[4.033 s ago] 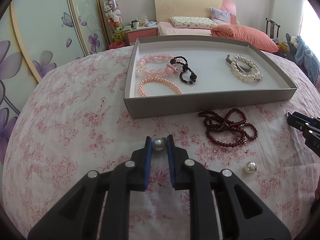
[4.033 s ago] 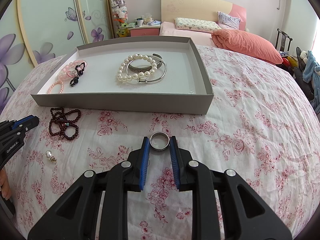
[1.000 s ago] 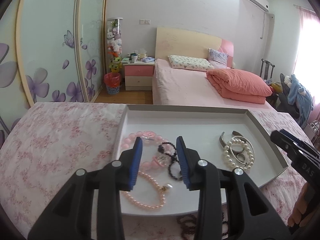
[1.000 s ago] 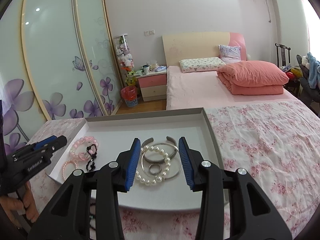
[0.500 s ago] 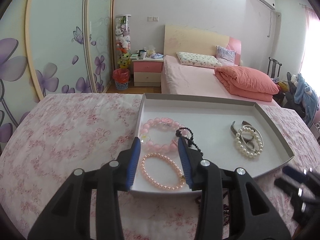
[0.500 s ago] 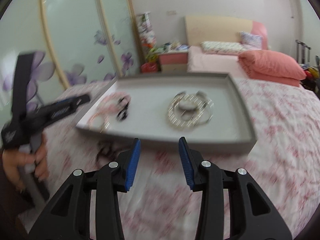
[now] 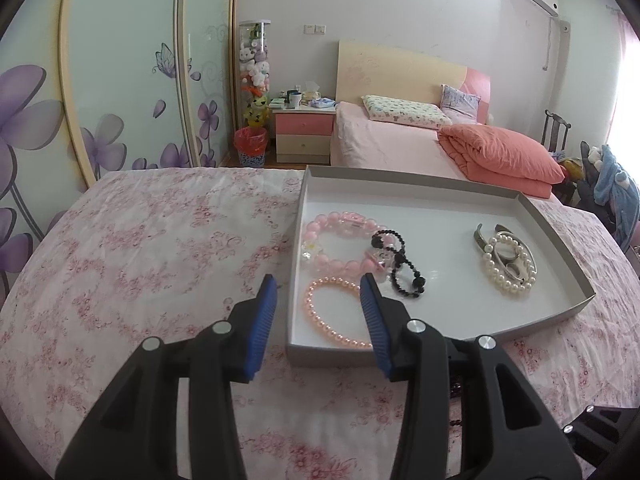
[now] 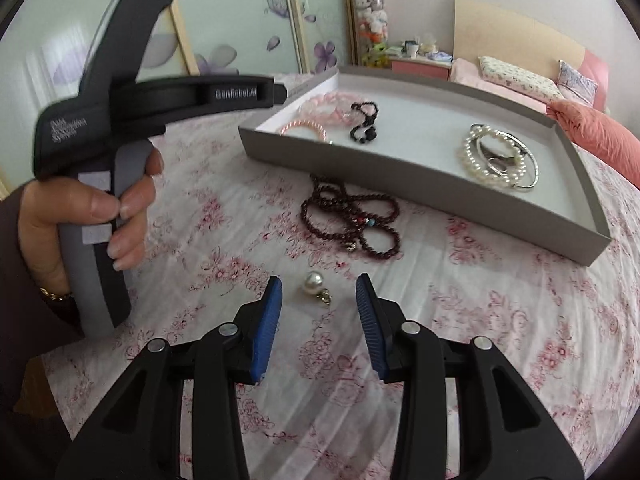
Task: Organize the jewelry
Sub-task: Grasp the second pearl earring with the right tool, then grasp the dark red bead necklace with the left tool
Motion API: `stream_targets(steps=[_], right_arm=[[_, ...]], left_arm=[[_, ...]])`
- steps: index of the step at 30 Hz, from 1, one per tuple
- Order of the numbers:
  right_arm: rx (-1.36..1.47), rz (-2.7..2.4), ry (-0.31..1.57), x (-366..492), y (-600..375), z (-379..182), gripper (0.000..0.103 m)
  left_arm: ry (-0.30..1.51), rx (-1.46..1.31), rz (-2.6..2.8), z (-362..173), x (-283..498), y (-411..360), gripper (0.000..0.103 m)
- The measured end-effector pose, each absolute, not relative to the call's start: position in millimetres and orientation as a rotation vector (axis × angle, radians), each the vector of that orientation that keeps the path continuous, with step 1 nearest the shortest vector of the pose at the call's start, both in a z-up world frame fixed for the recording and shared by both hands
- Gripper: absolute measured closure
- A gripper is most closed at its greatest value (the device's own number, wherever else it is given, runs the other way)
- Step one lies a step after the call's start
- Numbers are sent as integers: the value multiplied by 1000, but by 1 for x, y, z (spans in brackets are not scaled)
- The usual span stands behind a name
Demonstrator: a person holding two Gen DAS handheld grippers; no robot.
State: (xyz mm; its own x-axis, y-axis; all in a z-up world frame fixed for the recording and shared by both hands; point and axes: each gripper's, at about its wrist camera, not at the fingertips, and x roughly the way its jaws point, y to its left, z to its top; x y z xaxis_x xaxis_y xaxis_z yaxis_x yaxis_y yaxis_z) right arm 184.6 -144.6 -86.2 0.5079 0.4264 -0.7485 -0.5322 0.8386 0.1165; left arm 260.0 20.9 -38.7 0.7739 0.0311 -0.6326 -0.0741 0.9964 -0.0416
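Observation:
A grey tray (image 7: 440,190) (image 8: 400,164) sits on the floral cloth. It holds pink bead bracelets (image 7: 340,240), a black bead bracelet (image 7: 400,264) and a white pearl bracelet with silver bangles (image 7: 508,260) (image 8: 496,156). My left gripper (image 7: 318,290) is open and empty, just before the tray's near left corner. My right gripper (image 8: 318,292) is open, with a pearl earring (image 8: 314,282) on the cloth between its fingertips. A dark red bead necklace (image 8: 352,216) lies just beyond, in front of the tray.
The floral cloth (image 7: 140,248) covers the table. The hand holding the left gripper (image 8: 92,208) is at the left of the right wrist view. A bed (image 7: 440,140), nightstand (image 7: 304,132) and sliding wardrobe doors (image 7: 120,80) stand behind.
Both grippers let go of a pearl earring and a ring, which now lie in the tray. The left gripper drew back and left. The right gripper swung down over the loose pearl earring.

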Motion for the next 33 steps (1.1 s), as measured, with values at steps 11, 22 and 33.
stream_targets(steps=[11,22,33], right_arm=[[-204,535,859,184,-142,-88,89],[-113,241,864,220,-215,-90,89],[-53,124,870,230,-248,-95,89]], left_arm=[[691,-60,50,-41,256,20,59],[704,-41,-12,-41,242,2,57],[778,25,-153,-50,220,-39,47]])
